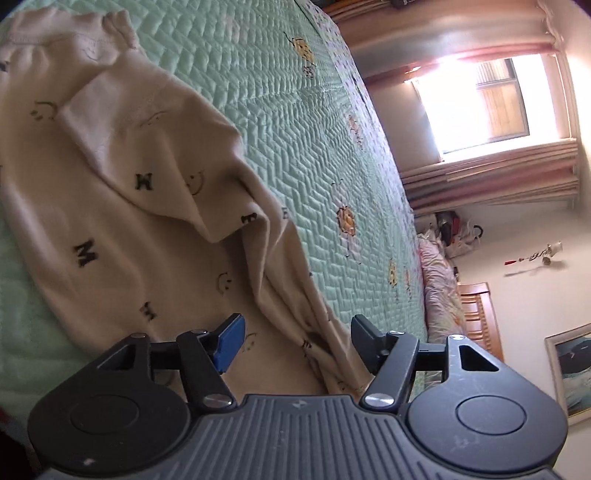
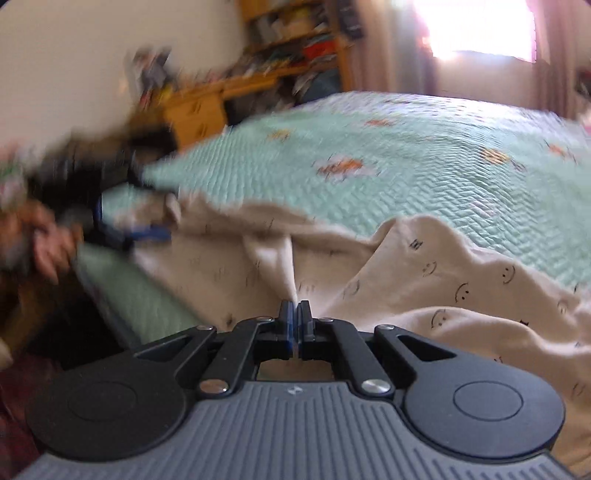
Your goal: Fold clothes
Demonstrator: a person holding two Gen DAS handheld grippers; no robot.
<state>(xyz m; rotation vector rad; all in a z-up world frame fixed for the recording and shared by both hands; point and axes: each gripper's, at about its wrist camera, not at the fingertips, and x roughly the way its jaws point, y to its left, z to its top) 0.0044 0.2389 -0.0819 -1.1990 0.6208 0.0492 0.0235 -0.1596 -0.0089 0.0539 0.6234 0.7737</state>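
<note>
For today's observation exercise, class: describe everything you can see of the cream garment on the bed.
The cream garment looks like soft knit cotton, printed with small black smiley faces and letters. It lies rumpled and partly folded over itself on the green quilted bedspread, a gathered cuff at its far end. The right gripper is shut on a pinched ridge of it, pulling it taut. The left gripper stands open over the fabric, gripping none of it.

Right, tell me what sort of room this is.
Most likely a bedroom in a home: a bed with a green quilted bedspread, a curtained window, and a cluttered wooden bookshelf against the wall.
</note>
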